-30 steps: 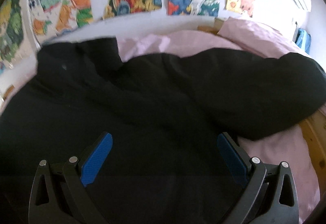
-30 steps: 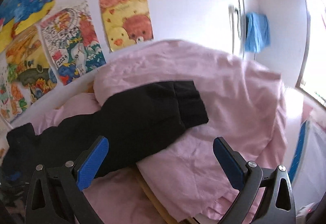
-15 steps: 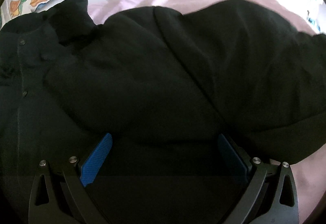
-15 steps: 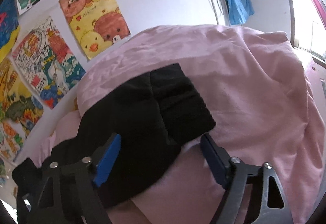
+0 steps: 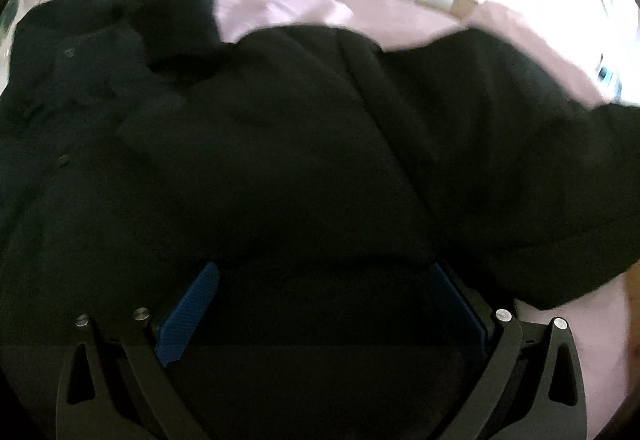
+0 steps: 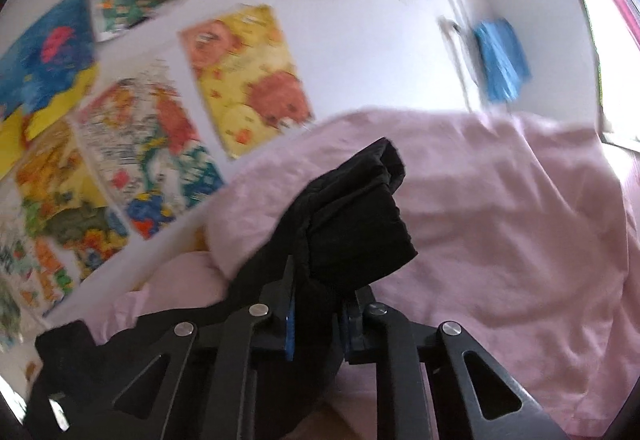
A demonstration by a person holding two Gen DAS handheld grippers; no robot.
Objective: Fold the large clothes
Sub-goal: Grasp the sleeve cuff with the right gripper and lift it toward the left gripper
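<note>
Right wrist view: the right gripper (image 6: 318,324) has just been closing, and its fingers (image 6: 289,320) are now clamped on the sleeve cuff (image 6: 360,224) of the black jacket (image 5: 280,159), the cuff bunched up and standing above the jaws.
Left wrist view: the left gripper (image 5: 320,304) has its fingers (image 5: 188,314) wide apart, low over the jacket's body with dark cloth between them; no pinch is visible.
Step in hand: most likely carrying the gripped sleeve across onto the jacket's body.
How to do it well: keep the cuff pinched, lift only enough to clear the bedding, and lay the sleeve flat across the chest without twisting it; the left side could pin the body so that it does not drag along.
Risk: the thick, puffy cloth may slip out of a shallow pinch.
Where the jacket is: spread on a bed with a pink cover (image 6: 500,220), its collar towards the wall with the colourful posters (image 6: 248,75).
Look of the jacket: black, padded, bulky, with a front placket and small snaps (image 5: 69,51); one sleeve reaches out to the right.
</note>
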